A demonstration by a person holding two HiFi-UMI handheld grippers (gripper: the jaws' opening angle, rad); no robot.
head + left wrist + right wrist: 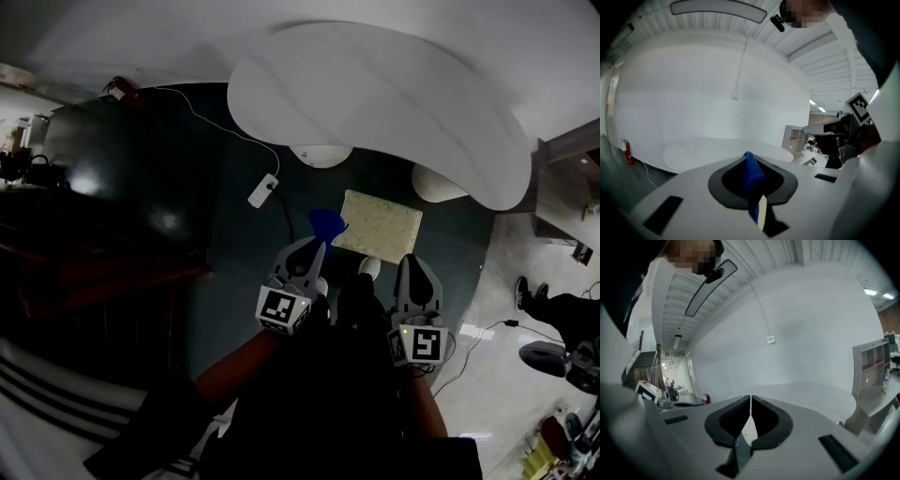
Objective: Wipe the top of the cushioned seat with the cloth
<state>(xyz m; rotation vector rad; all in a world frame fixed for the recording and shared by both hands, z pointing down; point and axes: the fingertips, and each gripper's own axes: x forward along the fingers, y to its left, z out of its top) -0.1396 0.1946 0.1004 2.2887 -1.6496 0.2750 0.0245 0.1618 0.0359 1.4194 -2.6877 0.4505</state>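
The cushioned seat (380,222) is a pale rectangular pad low on the dark floor, just ahead of my grippers in the head view. A blue cloth (326,223) sticks up from my left gripper (317,246), hanging over the seat's near left corner. The left gripper view shows the same cloth (752,176) pinched between the shut jaws of the left gripper (750,157). My right gripper (409,261) is held just short of the seat's near edge. In the right gripper view the right gripper (750,399) has its jaws shut together with nothing between them.
A large white curved table (375,103) stands beyond the seat, on two white round bases (321,155) (438,183). A white power strip (263,190) with its cable lies on the floor to the left. A dark cabinet (103,216) fills the left side.
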